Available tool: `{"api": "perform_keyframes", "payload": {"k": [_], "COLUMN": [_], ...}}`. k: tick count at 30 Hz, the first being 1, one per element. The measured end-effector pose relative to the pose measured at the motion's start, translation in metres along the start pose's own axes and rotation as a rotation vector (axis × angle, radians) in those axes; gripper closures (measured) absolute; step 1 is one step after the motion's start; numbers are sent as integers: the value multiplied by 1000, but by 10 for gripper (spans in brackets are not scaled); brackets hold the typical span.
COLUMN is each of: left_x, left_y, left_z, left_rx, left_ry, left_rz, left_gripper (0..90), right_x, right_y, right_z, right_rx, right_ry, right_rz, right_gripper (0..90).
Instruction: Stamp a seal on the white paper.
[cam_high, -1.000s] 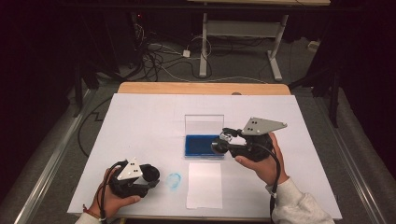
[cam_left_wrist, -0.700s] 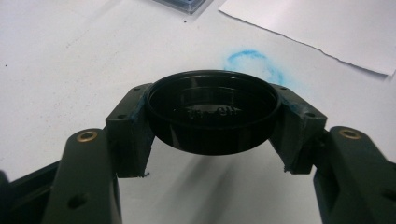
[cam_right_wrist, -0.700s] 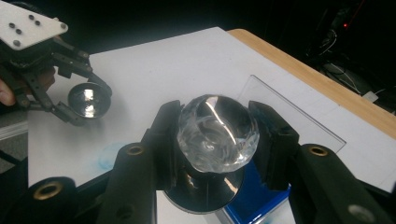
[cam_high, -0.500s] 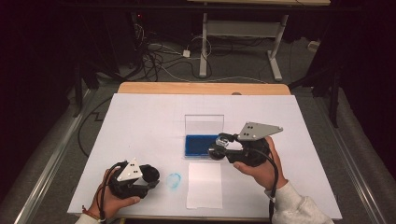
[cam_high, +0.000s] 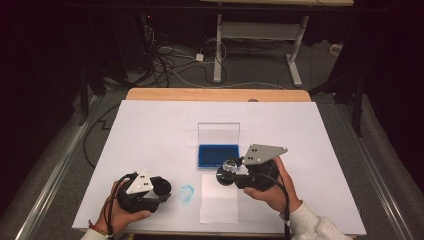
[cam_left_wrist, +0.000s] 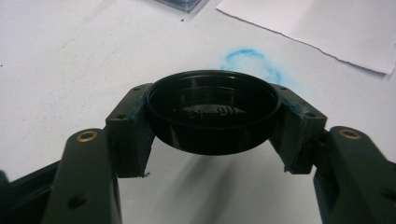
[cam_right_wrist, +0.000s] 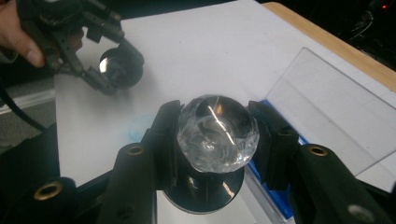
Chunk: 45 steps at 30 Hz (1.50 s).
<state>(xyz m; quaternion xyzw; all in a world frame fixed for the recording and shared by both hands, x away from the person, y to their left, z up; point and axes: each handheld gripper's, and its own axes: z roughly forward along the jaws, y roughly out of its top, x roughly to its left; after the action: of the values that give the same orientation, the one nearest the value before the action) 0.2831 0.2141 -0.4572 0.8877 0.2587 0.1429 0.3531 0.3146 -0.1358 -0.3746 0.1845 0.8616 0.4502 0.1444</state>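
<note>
A dark room with cables on the floor surrounds the worktop (cam_high: 150, 125), which is covered in white and carries a sheet of white paper (cam_high: 219, 197) at its near edge. The right claw (cam_high: 227, 171) is closed on a stamp (cam_right_wrist: 215, 135) with a clear faceted knob and a black round base, held upright just above the paper's far edge. From it, the open blue ink pad (cam_high: 218, 155) with its raised clear lid lies at about twelve o'clock, almost touching, and the paper's bare middle lies at six o'clock, directly below and toward the person. The left claw (cam_high: 161, 189) grips a shallow black round cap (cam_left_wrist: 214, 109) across its rim, resting near the worktop at nine o'clock from the paper, beside a faint blue ring mark (cam_high: 186, 192). The right hand (cam_high: 272, 192) is clearly nearer the paper; pressing should need only a short drop with the stamp's axis kept vertical.
</note>
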Motion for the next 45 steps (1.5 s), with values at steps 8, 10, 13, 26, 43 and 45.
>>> {"api": "perform_keyframes", "payload": {"k": [8,10,13,26,43,45], "left_x": [0,0,0,0,0,0], "left_y": [0,0,0,0,0,0], "left_z": [0,0,0,1,1,2], "left_rx": [1,1,2,7,13,15], "left_ry": [-2,-3,-3,-7,-12,-13], "left_rz": [1,1,1,5,7,8], "left_gripper": [367,367,367,366,367,367], "right_x": [13,15,18,23,22,23], "right_y": [-9,-13,-17,-32,-45,-45], "right_z": [15,20,25,44,58,59], "right_rx": [38,54,68,112,182,183], "right_ry": [19,27,32,49,50,54], "right_rz": [-18,-20,-18,-37,-63,-51], "right_gripper": [570,570,570,570,569,569]}}
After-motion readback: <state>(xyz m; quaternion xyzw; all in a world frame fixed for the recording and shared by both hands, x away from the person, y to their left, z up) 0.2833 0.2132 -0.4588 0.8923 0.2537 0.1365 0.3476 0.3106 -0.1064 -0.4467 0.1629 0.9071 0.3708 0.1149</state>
